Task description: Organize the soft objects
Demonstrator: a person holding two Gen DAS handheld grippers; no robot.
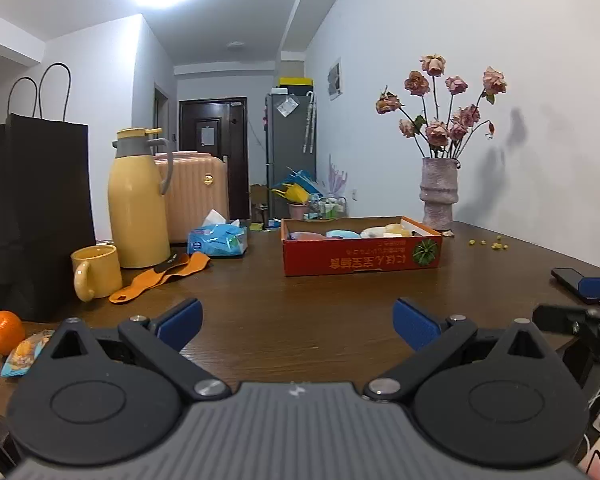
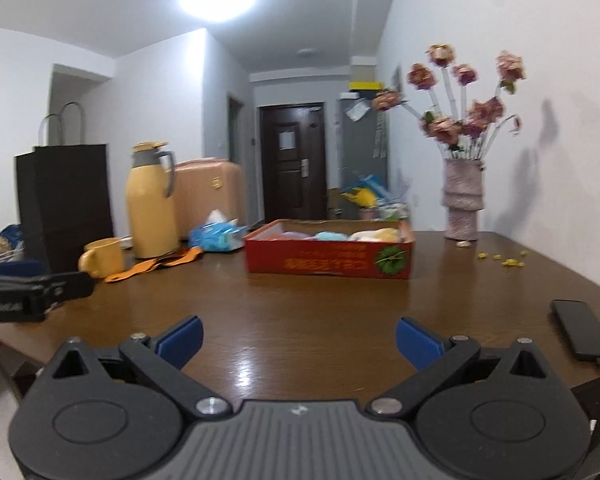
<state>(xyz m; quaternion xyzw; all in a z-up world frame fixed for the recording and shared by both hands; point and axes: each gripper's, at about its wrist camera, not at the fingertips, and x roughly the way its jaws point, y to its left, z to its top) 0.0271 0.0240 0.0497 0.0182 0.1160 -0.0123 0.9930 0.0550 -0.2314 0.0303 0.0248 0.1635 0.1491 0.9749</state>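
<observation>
Left hand-held gripper [image 1: 297, 325] spread wide and empty, right hand-held gripper [image 2: 299, 342] spread wide too, both above the brown surface [image 1: 300, 304], red box [image 1: 362, 258] of soft things [image 1: 342, 234] ahead

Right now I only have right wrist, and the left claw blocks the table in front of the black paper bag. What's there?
Observer: A tangerine sits at the foot of the black paper bag.
Operator: Anything else there?
Observer: A snack packet lies flat next to the tangerine, on the near side.
Operator: Left claw open? I only see part of it.
Observer: The left claw is open, with nothing between its blue pads.
</observation>
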